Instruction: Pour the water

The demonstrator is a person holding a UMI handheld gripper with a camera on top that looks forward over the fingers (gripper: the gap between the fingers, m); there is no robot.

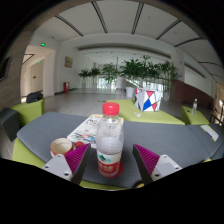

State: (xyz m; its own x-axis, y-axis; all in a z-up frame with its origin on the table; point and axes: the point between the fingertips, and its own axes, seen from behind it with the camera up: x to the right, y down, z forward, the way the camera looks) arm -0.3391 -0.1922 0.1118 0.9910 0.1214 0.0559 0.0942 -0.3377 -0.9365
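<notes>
A clear plastic water bottle (110,143) with a red cap and a red-and-white label stands upright on the grey table (45,135). It sits between the fingers of my gripper (111,160), which is open, with a gap showing on each side of the bottle. The magenta pads (77,157) flank its lower half. A small tan paper cup (62,147) stands on the table just left of the left finger.
A printed leaflet (88,127) lies on the table beyond the bottle. The table has yellow-green borders (160,117). Dark chairs (10,122) stand at the left. Potted plants (135,70) and a colourful stand (148,99) are far back in the hall.
</notes>
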